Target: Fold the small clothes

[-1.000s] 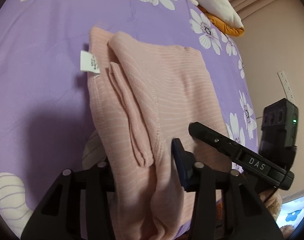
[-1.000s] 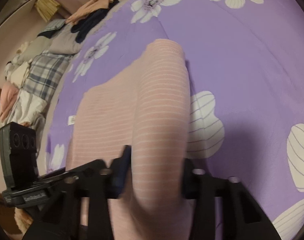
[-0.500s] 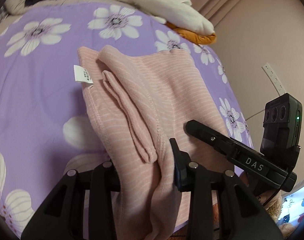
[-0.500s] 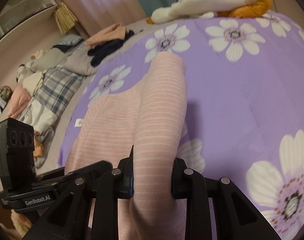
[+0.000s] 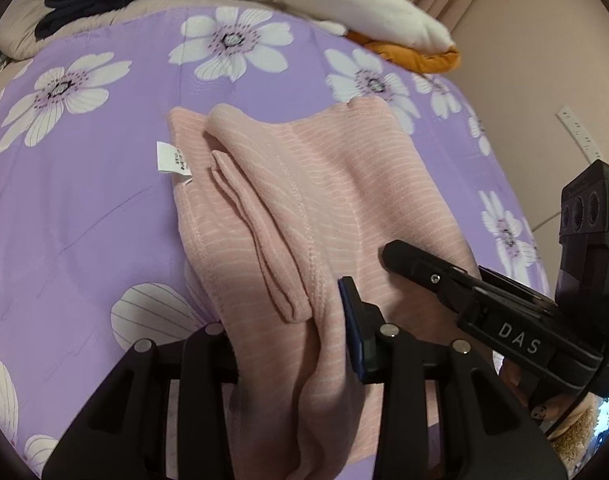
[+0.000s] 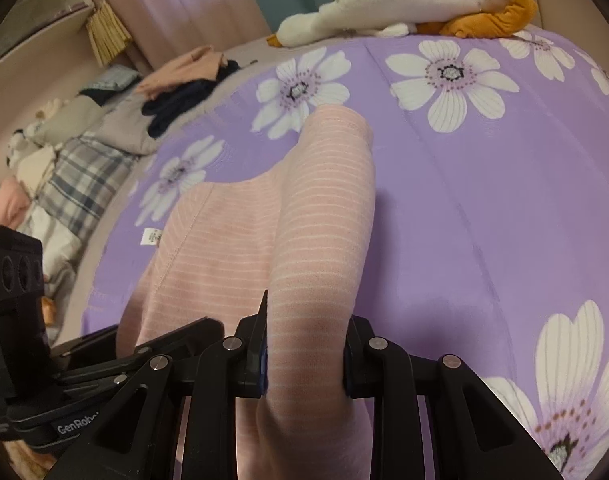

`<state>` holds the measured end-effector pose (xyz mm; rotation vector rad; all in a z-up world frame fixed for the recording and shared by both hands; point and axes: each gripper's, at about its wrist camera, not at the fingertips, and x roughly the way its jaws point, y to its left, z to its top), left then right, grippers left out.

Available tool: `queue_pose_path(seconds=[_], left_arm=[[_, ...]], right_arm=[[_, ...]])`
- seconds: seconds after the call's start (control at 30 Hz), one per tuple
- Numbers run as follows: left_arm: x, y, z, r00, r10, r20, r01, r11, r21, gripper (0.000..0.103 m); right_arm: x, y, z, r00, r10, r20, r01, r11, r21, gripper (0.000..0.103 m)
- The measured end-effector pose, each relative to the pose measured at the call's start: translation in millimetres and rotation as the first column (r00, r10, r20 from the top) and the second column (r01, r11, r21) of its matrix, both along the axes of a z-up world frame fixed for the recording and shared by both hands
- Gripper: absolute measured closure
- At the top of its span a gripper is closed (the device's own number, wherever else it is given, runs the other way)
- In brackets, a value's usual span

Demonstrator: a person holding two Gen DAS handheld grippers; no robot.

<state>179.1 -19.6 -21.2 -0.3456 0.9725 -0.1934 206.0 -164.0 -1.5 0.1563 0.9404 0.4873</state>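
Right claw clamped on pink striped garment, purple floral bedspread

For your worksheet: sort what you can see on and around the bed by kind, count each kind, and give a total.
Grippers: 2, left gripper, right gripper
Pink striped garment: 1
Purple flowered quilt: 1
White and orange plush toy: 1
Heap of other clothes: 1
Total: 6

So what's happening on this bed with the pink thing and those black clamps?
A person holds two clamp-like grippers and is folding a pink striped garment on a purple flowered bedspread. The left gripper and the right gripper each pinch a bunch of its near edge; the far end lies on the bed.
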Motion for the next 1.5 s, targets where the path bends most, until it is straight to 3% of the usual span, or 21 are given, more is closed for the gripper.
queue_pose_path(seconds=[0.17,0.3,0.37,0.47,0.53,0.63,0.77,0.83,0.93,1.2,1.5], left_arm=[[12.5,5.1,-29.9,0.997,0.030,-0.077,-0.029,0.999,0.019,0.065],[11.7,9.9,-41.8,0.991,0.069,-0.111,-0.069,0.998,0.002,0.058],[10.7,9.3,-39.4,0.991,0.072,-0.112,-0.071,0.997,0.008,0.057],[5.5,9.6,-29.6,0.991,0.093,-0.099,-0.090,0.995,0.038,0.045],[-1.6,13.5,-17.9,0.992,0.109,-0.069,-0.108,0.994,0.022,0.029],[-15.5,17.3,8.8,0.991,0.131,-0.003,-0.131,0.991,-0.004,0.023],[-38.1,13.8,47.3,0.990,0.117,0.083,-0.118,0.993,0.008,0.001],[-49.0,13.3,61.5,0.987,0.112,0.119,-0.114,0.993,0.013,0.001],[-67.5,14.0,73.5,0.981,0.123,0.149,-0.126,0.992,0.010,0.001],[-96.8,9.6,74.4,0.984,0.118,0.136,-0.129,0.989,0.074,0.001],[-107.5,9.4,67.7,0.989,0.102,0.106,-0.105,0.994,0.024,0.001]], right_arm=[[15.8,5.0,-28.6,0.996,-0.001,-0.088,0.001,1.000,0.004,0.075],[18.2,1.5,-43.6,0.990,-0.019,-0.139,0.020,1.000,0.008,0.075],[17.6,-2.3,-43.8,0.988,-0.024,-0.150,0.027,0.999,0.018,0.071],[16.3,-6.2,-38.9,0.985,-0.041,-0.168,0.041,0.999,-0.006,0.059],[9.5,-9.3,-26.8,0.989,-0.045,-0.141,0.042,0.999,-0.023,0.047],[-2.7,-15.0,-6.1,0.996,-0.054,-0.066,0.052,0.998,-0.029,0.026],[-28.7,-19.1,30.9,0.995,-0.070,0.073,0.075,0.994,-0.074,0.022],[-45.5,-21.1,47.2,0.986,-0.075,0.146,0.088,0.992,-0.088,0.016],[-68.0,-23.6,63.8,0.973,-0.079,0.217,0.100,0.991,-0.088,0.014],[-77.4,-23.6,67.7,0.970,-0.089,0.226,0.105,0.993,-0.060,0.014],[-85.9,-18.6,66.6,0.964,-0.113,0.241,0.141,0.984,-0.104,0.014]])
